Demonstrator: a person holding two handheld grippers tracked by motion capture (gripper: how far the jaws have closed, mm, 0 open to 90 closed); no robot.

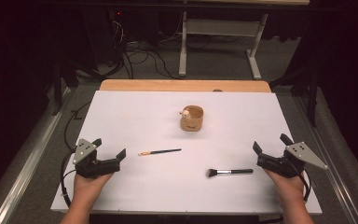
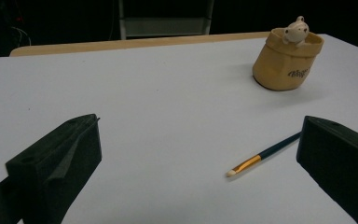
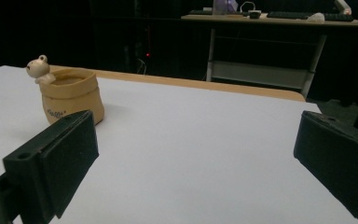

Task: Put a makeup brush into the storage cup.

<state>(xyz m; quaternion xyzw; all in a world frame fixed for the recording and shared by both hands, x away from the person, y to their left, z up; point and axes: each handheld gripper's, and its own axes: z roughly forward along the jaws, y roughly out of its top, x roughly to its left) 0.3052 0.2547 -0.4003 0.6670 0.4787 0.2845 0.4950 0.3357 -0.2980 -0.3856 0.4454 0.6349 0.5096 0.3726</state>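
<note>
On the white table (image 1: 135, 116), the left gripper (image 1: 109, 148) and right gripper (image 1: 270, 142) rest near the front corners, each with jaws spread wide apart and nothing between them. Between them lie a thin paintbrush (image 1: 160, 151) and, nearer the right gripper, a makeup brush (image 1: 229, 172). Farther back stands a tan cup (image 1: 192, 119).

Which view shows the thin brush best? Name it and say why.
The high view: the thin brush lies whole on the table, handle to tip. The left gripper view shows its tip end, the handle running behind a jaw. The right gripper view gives nothing clear of it.
</note>
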